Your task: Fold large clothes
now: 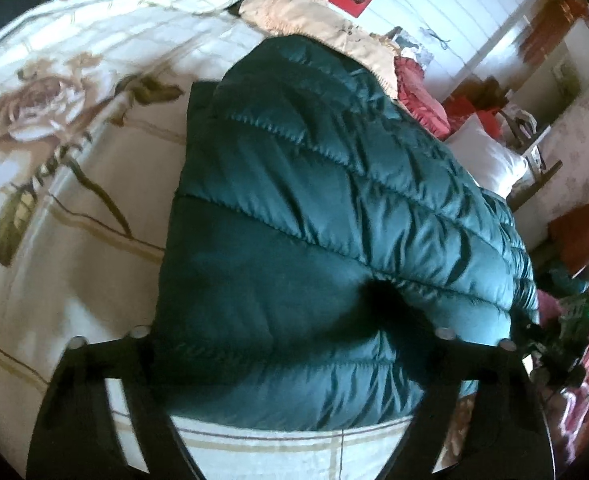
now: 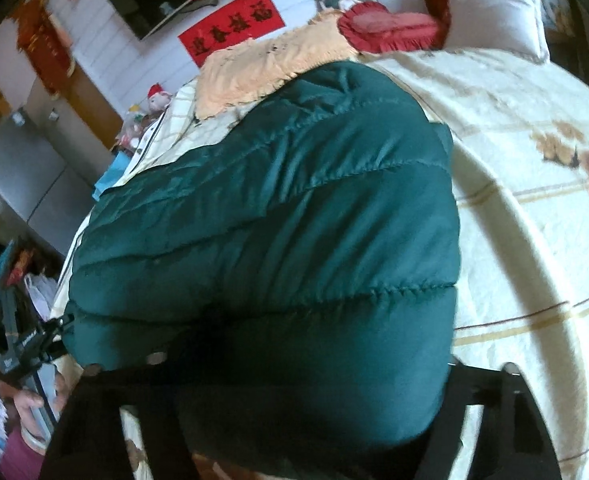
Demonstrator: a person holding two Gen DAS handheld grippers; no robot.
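White-panelled wall with a red banner [image 2: 230, 26] closes the room behind the bed; a cream bedspread [image 1: 74, 208] printed with roses covers the bed. We take the dark green quilted jacket [image 1: 314, 208] as our landmark. Our left claw [image 1: 290, 344] stands with its fingers spread wide, one finger [image 1: 94, 392] at each side of the near end of the jacket; the puffed fabric bulges between them, and we cannot tell whether they press it. Our right claw [image 2: 302, 376] is likewise spread wide, its fingers [image 2: 106, 412] flanking the near end of the jacket from the opposite side, contact again uncertain. The jacket lies bundled on the bedspread, its stitched channels running across it. Beyond the far end of the jacket lies a peach fringed cloth [image 2: 262, 68]. Past that cloth, toward the head of the bed, we see a red ruffled cushion [image 2: 386, 26] and a white pillow [image 2: 494, 12]. Left of the jacket, in the right wrist view, the other handheld device [image 2: 26, 348] appears.
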